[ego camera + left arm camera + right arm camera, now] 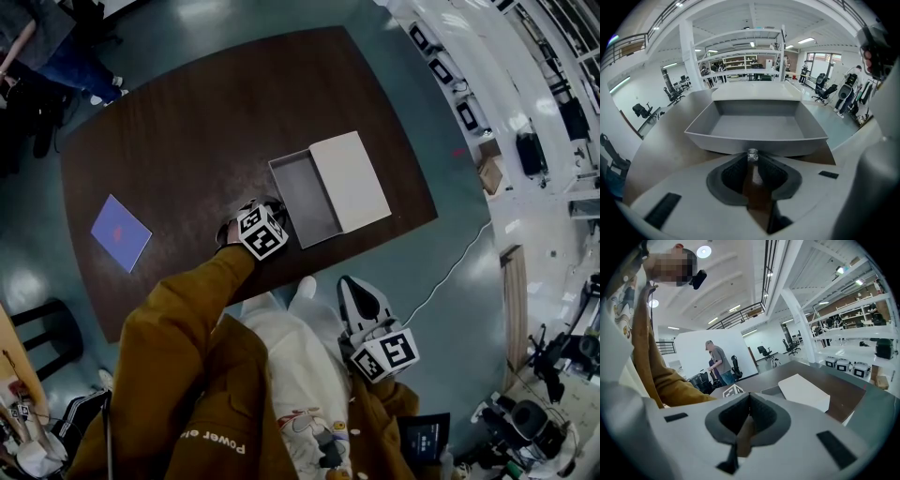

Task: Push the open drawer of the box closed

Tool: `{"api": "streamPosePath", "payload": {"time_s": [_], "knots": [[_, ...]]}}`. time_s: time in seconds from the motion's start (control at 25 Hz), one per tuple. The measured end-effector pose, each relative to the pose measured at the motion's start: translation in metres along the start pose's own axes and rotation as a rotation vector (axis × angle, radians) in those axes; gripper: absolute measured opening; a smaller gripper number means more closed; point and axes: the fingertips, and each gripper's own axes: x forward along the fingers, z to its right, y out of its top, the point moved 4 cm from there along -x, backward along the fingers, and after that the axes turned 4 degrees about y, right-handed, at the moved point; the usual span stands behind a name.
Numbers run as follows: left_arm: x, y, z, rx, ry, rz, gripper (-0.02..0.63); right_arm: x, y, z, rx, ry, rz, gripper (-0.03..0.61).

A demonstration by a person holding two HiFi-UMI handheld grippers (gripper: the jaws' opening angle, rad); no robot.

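The left gripper (752,160) has its jaws nipped on the small clear knob (753,153) at the middle of the drawer's near wall, probably so that the push runs straight along the drawer's line and it does not skew. The drawer (754,140), a shallow grey tray with nothing in it, stands pulled well out of the white box (352,178) towards the person, on the right part of the dark table (187,122). The right gripper (749,398), jaws pressed together on nothing, hangs off the table's near edge, seemingly out of the way of the job
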Motion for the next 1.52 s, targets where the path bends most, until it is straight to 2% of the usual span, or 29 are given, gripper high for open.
{"api": "streamPosePath", "payload": {"time_s": [0.76,1.04,1.52], "knots": [[0.021,0.016,0.006,0.008,-0.014,-0.004,0.072,-0.011,-0.004,0.010,0.003,-0.043,0.018,0.006],[0.024,0.037,0.010,0.007,-0.019,-0.007,0.072,-0.023,0.004,0.017,-0.008,-0.052,0.013,0.006],[0.036,0.057,0.012,0.024,-0.029,-0.009,0.072,-0.011,0.007,0.030,-0.034,-0.034,0.021,0.006]]}}
